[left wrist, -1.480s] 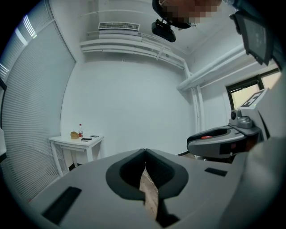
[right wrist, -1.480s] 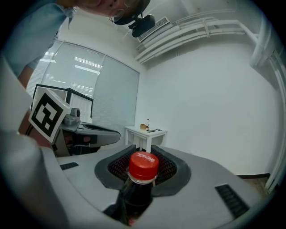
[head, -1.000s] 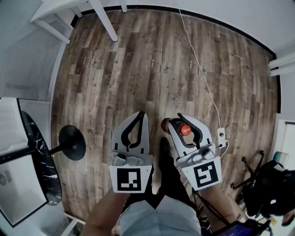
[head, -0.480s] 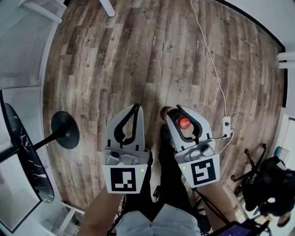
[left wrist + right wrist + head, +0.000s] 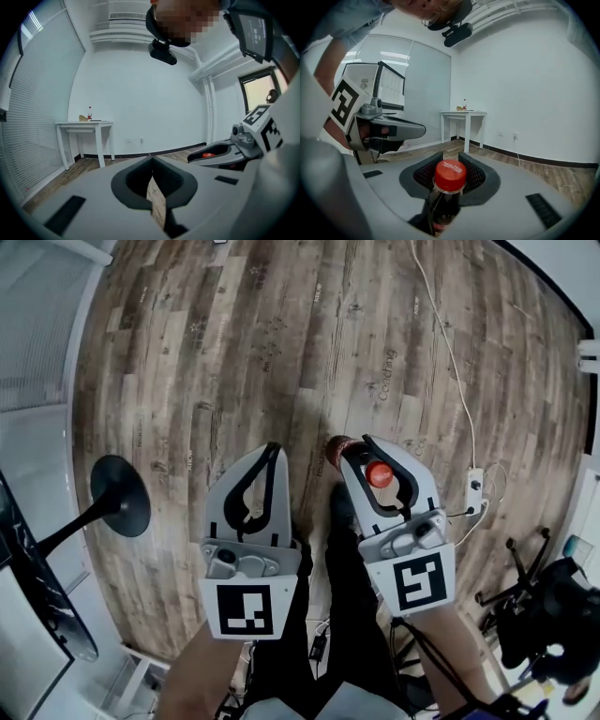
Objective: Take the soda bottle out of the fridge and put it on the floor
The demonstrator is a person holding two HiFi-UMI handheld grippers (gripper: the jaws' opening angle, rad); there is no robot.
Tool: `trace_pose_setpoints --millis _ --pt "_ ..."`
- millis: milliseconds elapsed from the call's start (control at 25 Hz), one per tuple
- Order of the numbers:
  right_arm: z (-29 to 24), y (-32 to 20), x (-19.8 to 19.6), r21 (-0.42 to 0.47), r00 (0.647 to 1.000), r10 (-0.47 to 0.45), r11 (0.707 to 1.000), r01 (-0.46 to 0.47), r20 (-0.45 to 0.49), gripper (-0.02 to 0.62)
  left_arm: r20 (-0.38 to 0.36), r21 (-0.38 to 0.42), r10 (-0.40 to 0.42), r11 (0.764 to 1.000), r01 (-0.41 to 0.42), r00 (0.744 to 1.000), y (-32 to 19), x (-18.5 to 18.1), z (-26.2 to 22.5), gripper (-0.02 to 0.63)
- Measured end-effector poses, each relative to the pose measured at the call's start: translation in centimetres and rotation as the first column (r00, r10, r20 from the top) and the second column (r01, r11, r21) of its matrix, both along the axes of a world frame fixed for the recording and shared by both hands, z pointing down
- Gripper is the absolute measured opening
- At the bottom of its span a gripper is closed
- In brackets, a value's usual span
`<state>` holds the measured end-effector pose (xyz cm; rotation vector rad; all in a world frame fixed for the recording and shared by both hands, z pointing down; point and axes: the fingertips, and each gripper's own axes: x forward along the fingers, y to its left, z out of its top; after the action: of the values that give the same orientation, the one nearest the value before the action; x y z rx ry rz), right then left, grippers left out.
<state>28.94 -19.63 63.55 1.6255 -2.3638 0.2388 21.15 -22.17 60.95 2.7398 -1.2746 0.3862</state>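
Observation:
A soda bottle with a red cap (image 5: 378, 473) and dark contents hangs upright over the wooden floor (image 5: 281, 352). My right gripper (image 5: 361, 448) is shut on its neck, just under the cap. In the right gripper view the cap (image 5: 450, 174) sits between the ribbed pads (image 5: 474, 174), with the dark neck below it. My left gripper (image 5: 269, 457) hovers beside it on the left with nothing in it. In the left gripper view its jaws (image 5: 151, 160) meet at the tips.
A black round stand base (image 5: 122, 495) rests on the floor to the left. A white cable (image 5: 450, 352) runs to a power strip (image 5: 474, 486) on the right. A white table (image 5: 86, 125) stands by the far wall. Black chair legs (image 5: 516, 601) show at the lower right.
The head view has swung so that the floor and stand base slide left and down. Both grippers keep their pose, the right one still closed on the bottle.

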Motion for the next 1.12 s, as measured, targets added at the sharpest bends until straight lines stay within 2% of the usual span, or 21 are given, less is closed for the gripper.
trace_pose_setpoints --millis 280,1120 --pt "5.2 0.3 -1.0 -0.029 1.0 -0.007 1.0 0.007 -0.001 0.117 -0.012 -0.029 -0.014 0.999 0.013 1.0 0.0 -1.4 5.0 0.017" --pt "20.9 2.8 -1.4 -0.115 1.0 0.023 0.993 -0.023 -0.002 0.117 0.039 -0.087 -0.023 0.996 0.026 0.999 0.3 -2.9 19.9 0.017"
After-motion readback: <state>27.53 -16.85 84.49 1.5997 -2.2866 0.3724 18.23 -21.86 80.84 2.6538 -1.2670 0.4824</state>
